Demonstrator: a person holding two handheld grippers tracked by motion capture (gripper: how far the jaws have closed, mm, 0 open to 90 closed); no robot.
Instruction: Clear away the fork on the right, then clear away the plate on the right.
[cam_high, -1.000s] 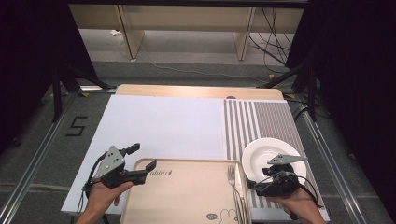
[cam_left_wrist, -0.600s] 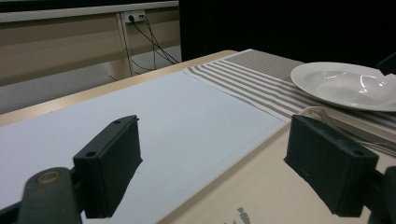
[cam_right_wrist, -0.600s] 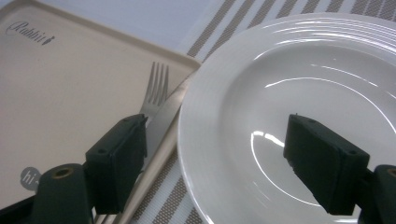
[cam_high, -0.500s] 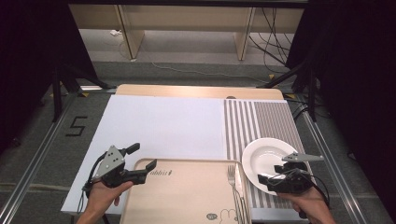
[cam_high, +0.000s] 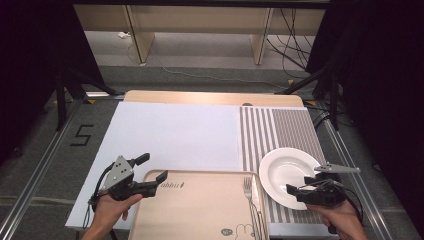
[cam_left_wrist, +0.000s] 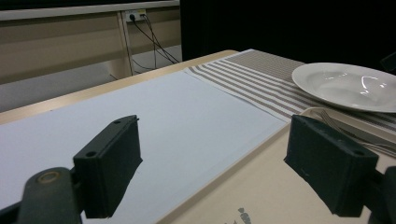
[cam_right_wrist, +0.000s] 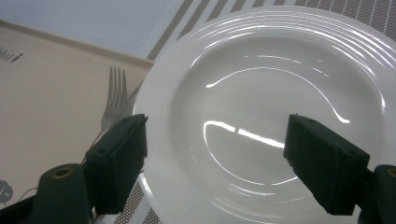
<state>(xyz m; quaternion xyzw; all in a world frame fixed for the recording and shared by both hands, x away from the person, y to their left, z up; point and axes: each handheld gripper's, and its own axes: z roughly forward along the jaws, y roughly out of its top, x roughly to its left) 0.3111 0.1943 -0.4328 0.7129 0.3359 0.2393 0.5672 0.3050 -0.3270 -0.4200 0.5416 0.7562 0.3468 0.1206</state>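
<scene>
A white plate (cam_high: 286, 169) lies flat on the striped mat (cam_high: 280, 125) at the right. My right gripper (cam_high: 298, 184) hovers open at the plate's near right rim. In the right gripper view the plate (cam_right_wrist: 280, 84) spreads under the right gripper (cam_right_wrist: 215, 158), whose jaws stand wide apart and hold nothing. A beige tray (cam_high: 200, 210) lies at the front centre, with a fork (cam_high: 248, 187) along its right side. My left gripper (cam_high: 151, 167) is open at the tray's far left corner. In its own view the left gripper (cam_left_wrist: 219, 168) is empty over the tray's edge (cam_left_wrist: 261, 196).
A white mat (cam_high: 175, 135) covers the left and middle of the table, and the striped mat joins it on the right. The table's wooden far edge (cam_high: 210, 97) shows beyond both. Cables and table legs stand on the floor behind.
The plate, tilted at my right gripper a second ago, now lies flat. The right gripper has drawn back toward the front right. The left gripper has not moved.
</scene>
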